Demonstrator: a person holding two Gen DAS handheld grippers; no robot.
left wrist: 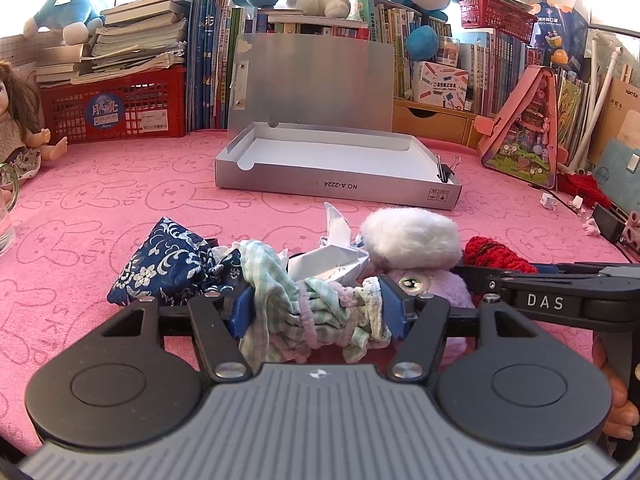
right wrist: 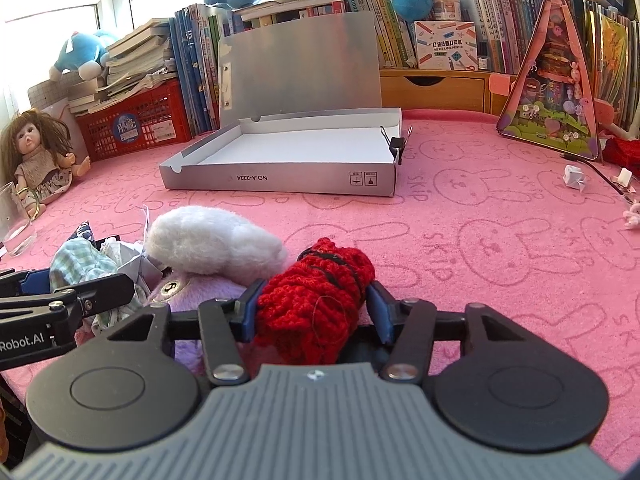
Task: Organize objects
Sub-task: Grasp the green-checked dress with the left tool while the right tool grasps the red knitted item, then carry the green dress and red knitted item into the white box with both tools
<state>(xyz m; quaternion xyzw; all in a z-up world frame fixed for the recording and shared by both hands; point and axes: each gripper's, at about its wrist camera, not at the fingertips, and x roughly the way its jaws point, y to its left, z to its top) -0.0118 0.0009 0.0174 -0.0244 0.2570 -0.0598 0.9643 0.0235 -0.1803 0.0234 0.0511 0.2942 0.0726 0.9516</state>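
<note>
Left gripper [left wrist: 318,306]: fingers clamped on checked cloth bundle [left wrist: 304,308], soft, light, taken mid-bundle | Right gripper [right wrist: 312,306]: fingers clamped on red knitted piece [right wrist: 316,300], squashy, held mid-roll | Pile near table [right wrist: 500,240] front | Beyond: open silver box [right wrist: 276,176], empty.

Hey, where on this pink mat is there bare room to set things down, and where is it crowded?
Free: the open grey box holds nothing but a binder clip on its right wall; the pink mat is bare right of the box, up to the triangular pink toy house. Crowded: the near pile around the white fluffy toy, where both grippers sit.
</note>
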